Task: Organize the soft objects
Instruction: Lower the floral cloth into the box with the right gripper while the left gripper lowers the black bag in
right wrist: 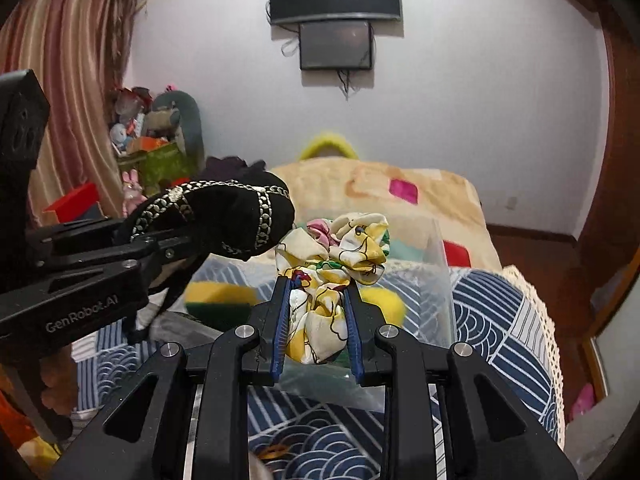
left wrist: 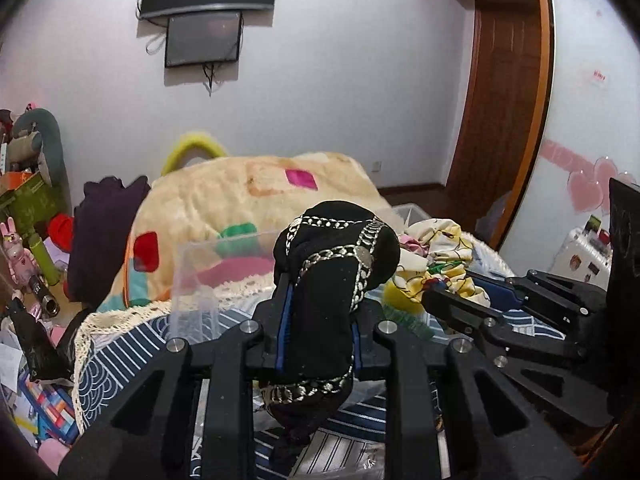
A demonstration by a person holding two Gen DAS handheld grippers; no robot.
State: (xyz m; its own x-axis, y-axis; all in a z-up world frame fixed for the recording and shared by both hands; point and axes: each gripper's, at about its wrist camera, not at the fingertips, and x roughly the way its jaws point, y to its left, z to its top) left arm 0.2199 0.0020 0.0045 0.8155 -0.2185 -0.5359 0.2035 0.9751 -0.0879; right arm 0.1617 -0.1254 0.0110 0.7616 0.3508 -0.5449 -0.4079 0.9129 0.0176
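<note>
The bed (right wrist: 492, 312), spread with a navy wave-pattern cover edged in cream lace, carries everything here. Across its far end lies a bulky cream blanket (left wrist: 224, 204) with coloured patches, and a dark purple garment (left wrist: 106, 236) is heaped at the bed's far left corner. A clear plastic box (right wrist: 436, 276) stands in the middle of the bed, ahead of both tools, with a yellow-and-green sponge (right wrist: 216, 298) resting on the cover just left of it.

The left tongs (left wrist: 318, 308) are clenched on a black fabric piece with silver chain trim (left wrist: 340, 256); the cloth is pinched between the blue pads, its rounded bulk bulging up past the fingertips and a tail hanging below the palm. It is held up off the bed, on the near left side of the box.

The right tongs (right wrist: 318, 304) are clamped around a floral scrunchie (right wrist: 332, 260), white and yellow with dark outlines. Its lower folds sit squeezed between the two fingers while the ruffled top blooms out above the tips, over the box's near edge. The two held items sit close, the black piece just left of the scrunchie.
</note>
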